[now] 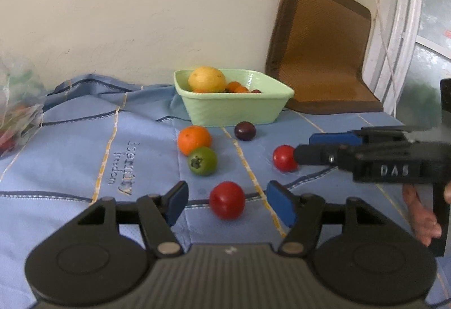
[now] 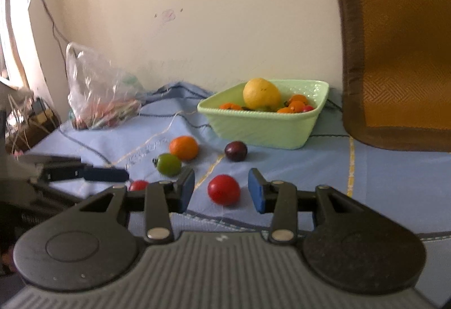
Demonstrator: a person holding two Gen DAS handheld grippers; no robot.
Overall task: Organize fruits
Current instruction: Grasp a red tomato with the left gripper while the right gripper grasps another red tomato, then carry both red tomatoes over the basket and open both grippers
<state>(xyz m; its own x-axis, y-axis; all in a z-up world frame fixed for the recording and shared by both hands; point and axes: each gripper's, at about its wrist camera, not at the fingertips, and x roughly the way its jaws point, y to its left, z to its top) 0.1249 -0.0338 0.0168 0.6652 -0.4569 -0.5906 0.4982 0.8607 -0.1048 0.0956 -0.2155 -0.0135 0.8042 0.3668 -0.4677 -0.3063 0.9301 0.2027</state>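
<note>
A pale green bowl (image 1: pixel 234 109) at the back of the blue cloth holds a yellow fruit (image 1: pixel 207 79) and several small orange and red fruits. On the cloth lie an orange (image 1: pixel 194 139), a green fruit (image 1: pixel 202 160), a dark plum (image 1: pixel 245 130) and two red tomatoes. My left gripper (image 1: pixel 227 203) is open with the near tomato (image 1: pixel 227 199) between its blue pads. My right gripper (image 2: pixel 221 190) is open around the other tomato (image 2: pixel 223 189); in the left wrist view its fingers (image 1: pixel 318 151) flank that tomato (image 1: pixel 284 157). The bowl also shows in the right wrist view (image 2: pixel 267 126).
A brown cushion (image 1: pixel 318 49) leans on the wall right of the bowl. A clear plastic bag (image 2: pixel 101 89) with produce lies at the back left. A wall and cables bound the far side; a window frame (image 1: pixel 406 27) stands at the right.
</note>
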